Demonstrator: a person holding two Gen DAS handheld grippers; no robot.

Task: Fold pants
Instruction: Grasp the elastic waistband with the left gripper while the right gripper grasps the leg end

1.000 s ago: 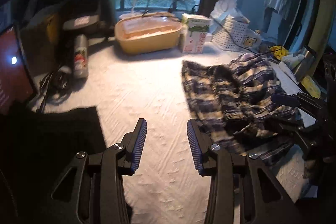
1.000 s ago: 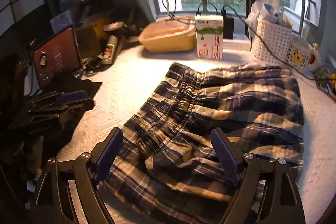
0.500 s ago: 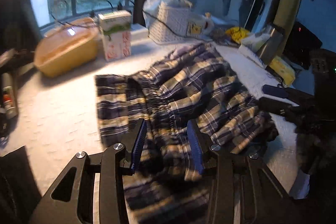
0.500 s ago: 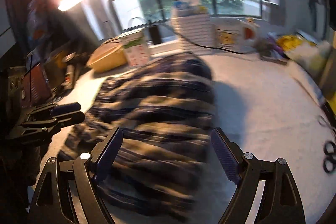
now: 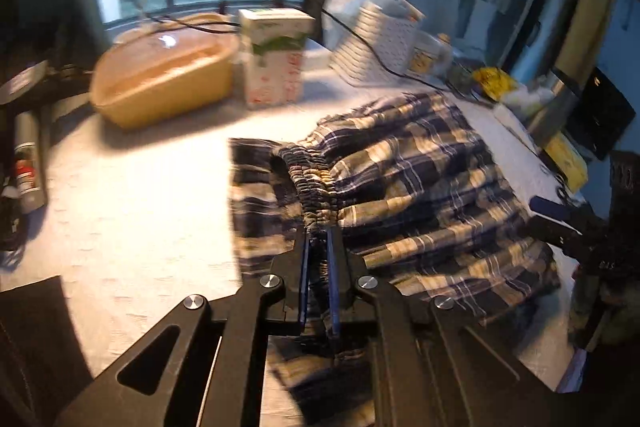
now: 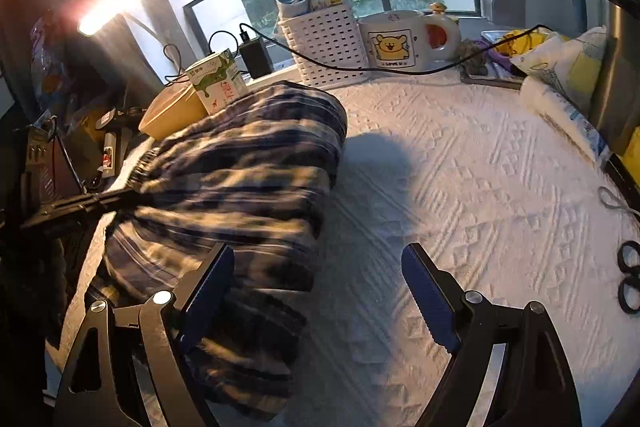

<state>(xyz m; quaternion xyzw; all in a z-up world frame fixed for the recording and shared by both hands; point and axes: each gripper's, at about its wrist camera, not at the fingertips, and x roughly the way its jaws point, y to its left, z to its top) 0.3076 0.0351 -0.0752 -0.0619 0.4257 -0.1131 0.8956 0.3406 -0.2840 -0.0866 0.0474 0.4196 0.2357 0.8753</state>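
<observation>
The left gripper (image 5: 318,239) has just been closing and now pinches the gathered elastic waistband (image 5: 316,187) of the plaid pants (image 5: 420,187), which spread ahead and right of it on the white textured cover (image 5: 132,211). The right gripper (image 6: 316,267) stands wide, holding nothing, its left finger against the pants' near edge. Beyond sit a tan container (image 5: 160,87), a carton (image 5: 276,59) and a white basket (image 6: 324,47).

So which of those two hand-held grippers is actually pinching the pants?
The left hand-held gripper: its jaws have just closed on the plaid pants' waistband. The right hand-held gripper gapes open.
</observation>
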